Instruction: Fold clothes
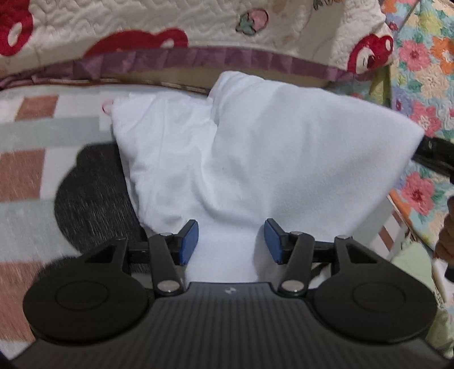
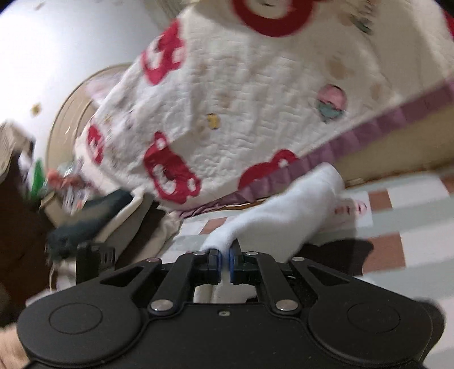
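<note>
Pinching white garment (image 2: pixel 283 215) in right gripper (image 2: pixel 224 259)

Each hand-held gripper (image 1: pixel 230 241) is black, with ribbed body, silver pivot screws and blue pads (image 2: pixel 218 259).

It was a home bedroom. A quilted bedspread (image 1: pixel 170 25) with red cartoon prints overhung a checked floor mat (image 1: pixel 34 136). A floral quilt (image 1: pixel 425 85) hung beside it.
</note>
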`<state>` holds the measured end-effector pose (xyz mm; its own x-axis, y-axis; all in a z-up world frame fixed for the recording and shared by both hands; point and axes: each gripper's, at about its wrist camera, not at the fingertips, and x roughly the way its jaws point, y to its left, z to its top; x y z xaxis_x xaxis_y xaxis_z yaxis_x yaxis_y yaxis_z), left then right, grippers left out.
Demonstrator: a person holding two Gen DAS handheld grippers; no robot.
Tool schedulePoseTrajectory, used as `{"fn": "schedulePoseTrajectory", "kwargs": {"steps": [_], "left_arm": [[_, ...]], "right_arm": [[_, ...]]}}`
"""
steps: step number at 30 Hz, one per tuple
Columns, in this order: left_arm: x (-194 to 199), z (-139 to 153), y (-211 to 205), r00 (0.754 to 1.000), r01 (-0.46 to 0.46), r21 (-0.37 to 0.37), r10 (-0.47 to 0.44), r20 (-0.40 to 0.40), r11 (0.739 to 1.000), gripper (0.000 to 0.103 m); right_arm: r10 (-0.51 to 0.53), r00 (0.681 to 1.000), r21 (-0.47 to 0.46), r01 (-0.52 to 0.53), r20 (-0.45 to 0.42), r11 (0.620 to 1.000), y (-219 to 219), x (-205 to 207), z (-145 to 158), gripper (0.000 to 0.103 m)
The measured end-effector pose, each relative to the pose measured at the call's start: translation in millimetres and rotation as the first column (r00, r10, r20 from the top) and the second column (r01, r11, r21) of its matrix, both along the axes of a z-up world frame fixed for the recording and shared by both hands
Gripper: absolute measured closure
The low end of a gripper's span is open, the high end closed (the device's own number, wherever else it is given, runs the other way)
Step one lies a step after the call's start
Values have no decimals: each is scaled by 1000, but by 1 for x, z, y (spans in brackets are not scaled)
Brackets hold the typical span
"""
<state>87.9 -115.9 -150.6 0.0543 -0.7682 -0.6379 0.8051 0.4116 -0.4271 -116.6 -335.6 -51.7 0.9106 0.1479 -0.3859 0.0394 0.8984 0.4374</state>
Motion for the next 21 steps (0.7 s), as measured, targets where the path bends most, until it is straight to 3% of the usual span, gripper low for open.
{"fn": "schedulePoseTrajectory", "kwargs": {"steps": [3, 6, 9, 10, 13, 16, 18, 21], "left_arm": [[-4, 2, 0, 998, 23, 3, -23, -59, 1000, 54], [-19, 6, -2, 988, 106, 7, -104, -116, 994, 52], [-49, -4, -11, 992, 66, 111, -52, -119, 992, 53], [-61, -7, -15, 995, 67, 139, -56, -77, 988, 53], [-88, -3, -30, 989, 112, 201, -129, 73, 973, 52], [-86, -2, -30, 989, 120, 192, -134, 62, 974, 53], [-78, 2, -23, 994, 81, 168, -92, 58, 982, 53], [-65, 15, -10, 996, 0, 99, -9, 94, 995, 52]], "right_arm": [[0, 1000, 49, 0, -6, 999, -4, -14, 2, 95], [-13, 1000, 111, 13, 1, 994, -12, -41, 5, 95], [-80, 995, 120, 88, -66, 989, -19, -74, -1, 95], [-106, 989, 108, 117, -103, 987, -19, -83, -5, 95], [-202, 954, 32, 214, -224, 976, -26, -107, -33, 95], [-272, 899, -74, 263, -342, 962, -31, -119, -59, 97], [-272, 858, -214, 194, -436, 957, -24, -110, -69, 97], [-221, 819, -284, 74, -530, 956, -11, -102, -77, 96]]}}
